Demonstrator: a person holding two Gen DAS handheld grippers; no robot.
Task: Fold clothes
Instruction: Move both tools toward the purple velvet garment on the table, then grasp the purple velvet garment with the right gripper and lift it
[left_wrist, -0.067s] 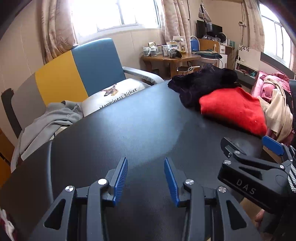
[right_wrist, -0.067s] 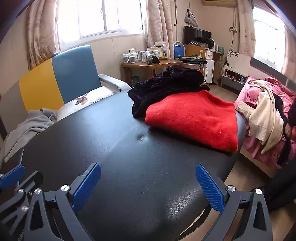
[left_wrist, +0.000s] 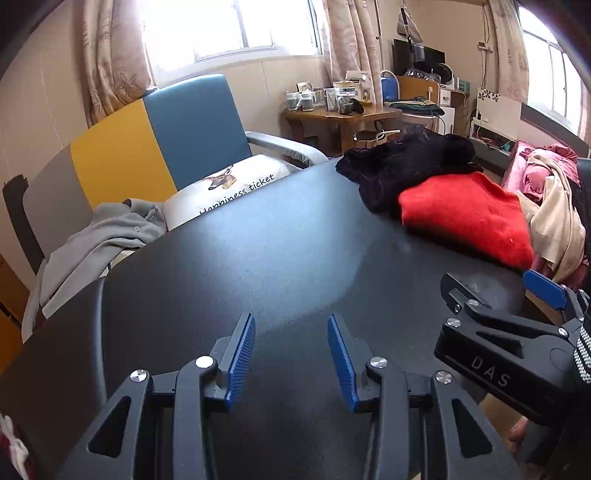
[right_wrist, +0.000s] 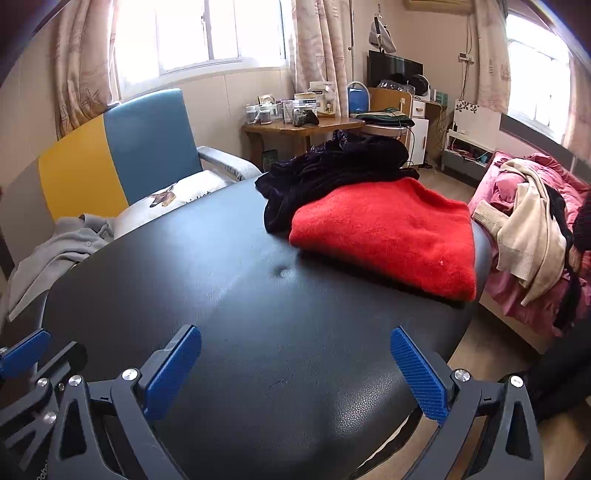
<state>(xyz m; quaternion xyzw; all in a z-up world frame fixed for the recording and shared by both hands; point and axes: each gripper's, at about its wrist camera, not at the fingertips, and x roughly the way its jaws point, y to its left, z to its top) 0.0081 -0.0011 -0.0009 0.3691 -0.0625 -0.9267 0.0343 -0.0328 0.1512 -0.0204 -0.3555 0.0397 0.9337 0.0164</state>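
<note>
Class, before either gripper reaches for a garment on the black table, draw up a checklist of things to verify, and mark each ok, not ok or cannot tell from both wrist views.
1. Left gripper has its jaws apart and holds nothing: ok.
2. Right gripper has its jaws wide apart and holds nothing: ok.
3. Black table is bare between the grippers and the clothes: ok.
4. Red garment lies flat and already folded: ok.
5. Dark garment is folded: not ok, it lies crumpled, its edge beneath the red one.
6. Dark garment is free of snags at the far table edge: cannot tell.
</note>
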